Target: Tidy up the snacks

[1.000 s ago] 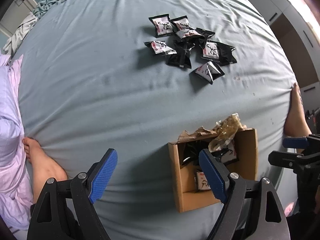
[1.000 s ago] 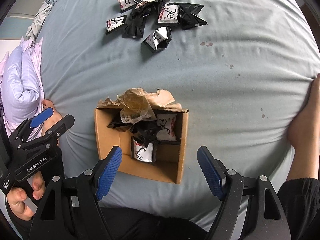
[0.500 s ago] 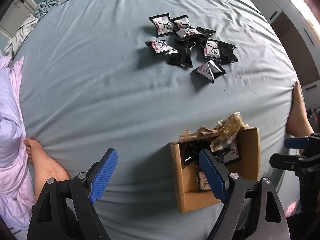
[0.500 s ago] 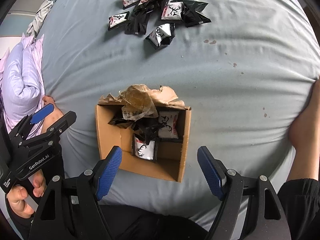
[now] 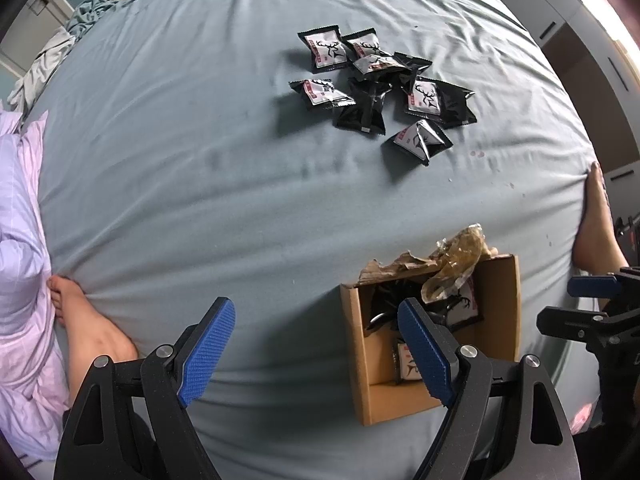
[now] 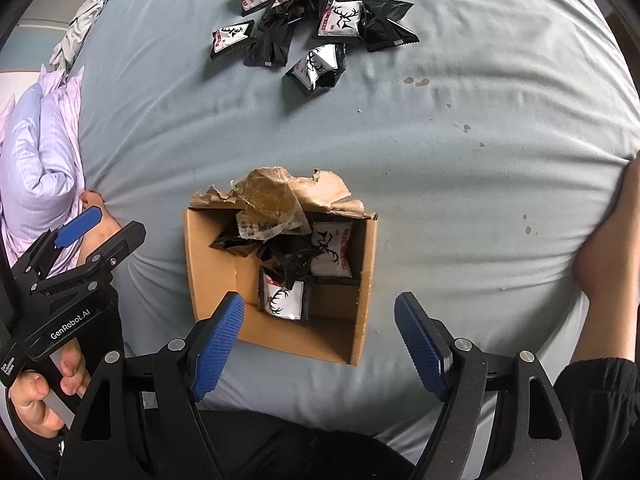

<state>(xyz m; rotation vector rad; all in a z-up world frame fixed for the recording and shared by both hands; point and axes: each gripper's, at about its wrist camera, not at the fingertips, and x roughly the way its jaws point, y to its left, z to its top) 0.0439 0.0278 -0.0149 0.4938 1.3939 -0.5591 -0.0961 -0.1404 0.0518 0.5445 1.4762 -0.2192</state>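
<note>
A matt grey-blue cloth bedsheet (image 6: 460,152), softly creased, covers the bed. On it sits a plain brown cardboard box (image 6: 208,264) with a torn rim and crumpled, glossy clear tape (image 6: 272,200). Far from it lie shiny black plastic-film snack packets (image 6: 312,20). Both grippers have textured blue pads (image 6: 218,340) on matt black plastic.

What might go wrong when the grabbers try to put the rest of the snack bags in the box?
1. The snack packets lie in an overlapping heap, so an open right gripper might pinch two at once or drop one.
2. The torn flap and crinkled tape hang over the cardboard box, so a dropped packet could catch there.
3. The box sits on a soft, wrinkled bedsheet; a nudge might tip or shift it.
</note>
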